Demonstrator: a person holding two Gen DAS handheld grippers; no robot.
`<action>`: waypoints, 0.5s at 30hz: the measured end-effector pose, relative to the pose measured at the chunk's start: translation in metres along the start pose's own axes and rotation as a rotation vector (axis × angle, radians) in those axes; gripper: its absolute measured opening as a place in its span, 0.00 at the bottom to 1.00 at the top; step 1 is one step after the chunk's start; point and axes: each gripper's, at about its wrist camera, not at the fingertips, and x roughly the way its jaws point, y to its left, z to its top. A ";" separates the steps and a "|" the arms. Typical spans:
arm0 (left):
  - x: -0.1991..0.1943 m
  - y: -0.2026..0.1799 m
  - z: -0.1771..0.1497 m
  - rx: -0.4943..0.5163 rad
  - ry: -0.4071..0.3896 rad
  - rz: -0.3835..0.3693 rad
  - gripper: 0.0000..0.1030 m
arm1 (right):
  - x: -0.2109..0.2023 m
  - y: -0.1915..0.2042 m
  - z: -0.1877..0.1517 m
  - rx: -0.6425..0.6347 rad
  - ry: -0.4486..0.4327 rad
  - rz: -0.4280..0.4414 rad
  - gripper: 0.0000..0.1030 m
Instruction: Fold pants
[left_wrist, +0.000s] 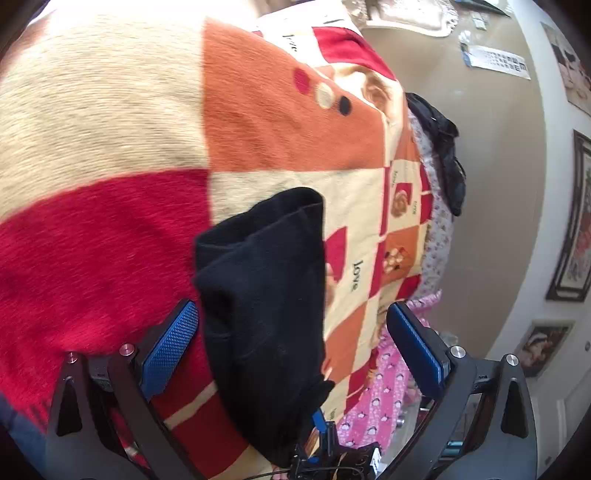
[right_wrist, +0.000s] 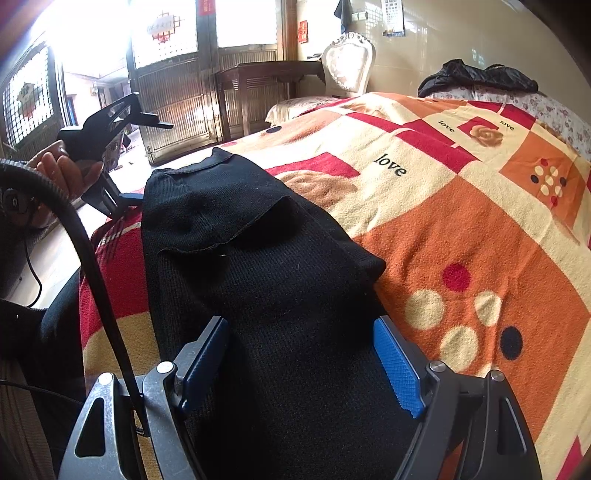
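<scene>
Black knit pants (right_wrist: 258, 258) lie folded in a long strip on a red, orange and cream blanket (right_wrist: 480, 240) spread over a bed. My right gripper (right_wrist: 301, 323) stands open over the near part of the strip, its blue pads (right_wrist: 397, 369) apart with the cloth running beneath them. At the far end a hand holds my left gripper (right_wrist: 147, 160), its jaws wide apart beside the waist edge. In the left wrist view the pants (left_wrist: 266, 295) run between that left gripper's (left_wrist: 291, 308) pads without touching them.
A black jacket (right_wrist: 476, 75) lies on the floral sheet at the bed's far side. Pink patterned cloth (left_wrist: 376, 387) hangs by the bed edge. A white chair (right_wrist: 347, 62) and a dark wood table (right_wrist: 258, 85) stand beyond the bed. A black cable (right_wrist: 92, 266) crosses the left.
</scene>
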 end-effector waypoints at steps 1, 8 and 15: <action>0.001 -0.002 -0.001 0.016 0.001 0.009 0.99 | 0.000 0.000 0.000 0.000 0.000 0.000 0.76; -0.005 0.001 -0.005 0.099 0.000 -0.069 0.99 | 0.000 0.000 0.000 0.000 0.000 -0.001 0.76; -0.006 0.000 -0.003 0.114 0.030 -0.150 0.80 | 0.000 0.000 0.000 0.001 0.000 0.000 0.76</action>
